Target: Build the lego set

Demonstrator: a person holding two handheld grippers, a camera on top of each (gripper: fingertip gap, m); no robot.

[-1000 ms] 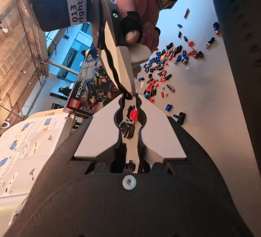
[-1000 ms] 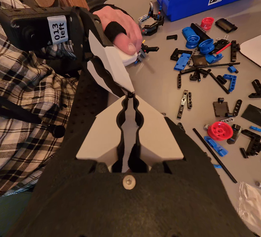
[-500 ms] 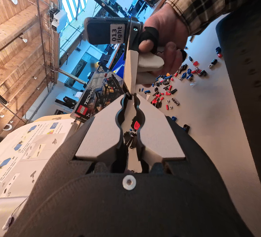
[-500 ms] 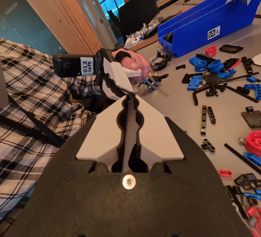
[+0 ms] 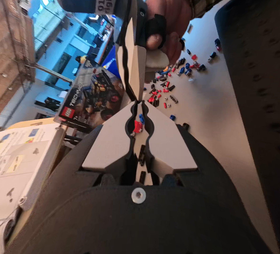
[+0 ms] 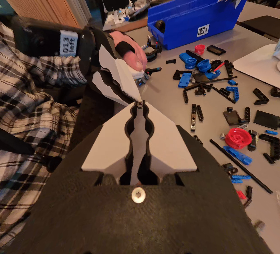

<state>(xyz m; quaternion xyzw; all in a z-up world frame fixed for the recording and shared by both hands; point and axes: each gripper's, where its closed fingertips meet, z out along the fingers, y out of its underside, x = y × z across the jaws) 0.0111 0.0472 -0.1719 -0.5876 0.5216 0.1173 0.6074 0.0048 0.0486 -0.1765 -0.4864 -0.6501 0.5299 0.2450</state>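
right tongs point(image 6: 139, 104): wavy black-lined white wedges pinched on small grey round bush point(image 6: 139, 104) | left tongs point(image 5: 137, 102): tips nearly together, whether gripping cannot tell; tip-to-tip with right, above desk point(image 6: 165, 95) | right view only: glossy blue bin point(image 6: 194, 19), red ribbed wheel point(image 6: 237, 138) | left view only: set box point(image 5: 92, 99)

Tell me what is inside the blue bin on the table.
In the right wrist view, one dark rounded piece shows at the open near end of the blue bin. The bin's front wall covers the rest of the inside, so anything else in there cannot be seen.
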